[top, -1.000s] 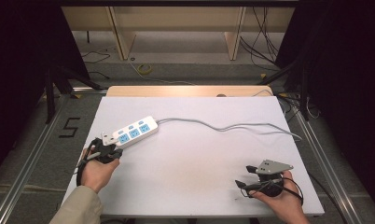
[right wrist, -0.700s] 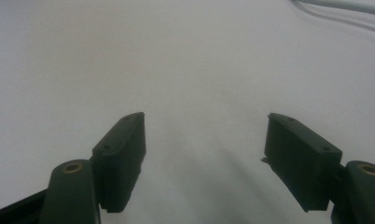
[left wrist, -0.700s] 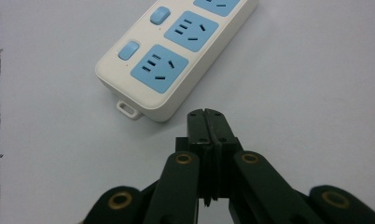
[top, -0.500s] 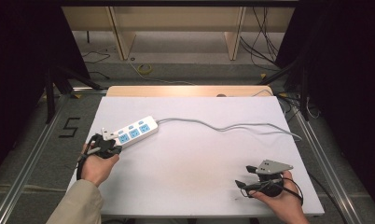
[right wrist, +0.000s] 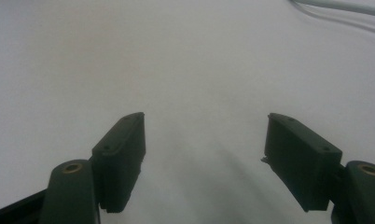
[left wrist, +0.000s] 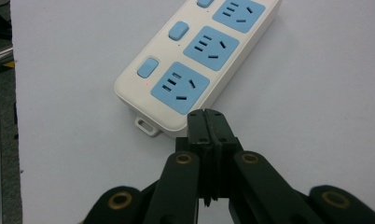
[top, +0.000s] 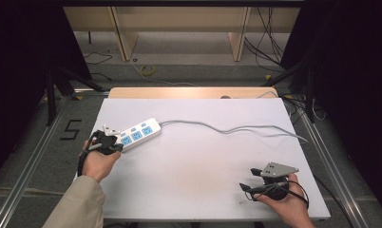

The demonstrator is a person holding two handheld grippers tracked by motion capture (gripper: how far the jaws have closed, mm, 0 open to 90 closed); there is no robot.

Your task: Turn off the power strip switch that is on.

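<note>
R gripper near front edge of table, R side — jaws spread wide, nothing btwn, held just above bare white top. L gripper at L side, farther back — jaws pressed together, tips at near end of power strip, beside its closest blue socket; contact unclear. Strip lies flat, angled; grey cord snakes R toward far R table edge.

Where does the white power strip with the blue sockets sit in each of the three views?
High view: power strip at left-centre of the table, beside the left hand-held gripper.
Left gripper view: upper centre, just beyond the shut jaws.
Right gripper view: not in it.
Shared landmark: its grey cable.
</note>
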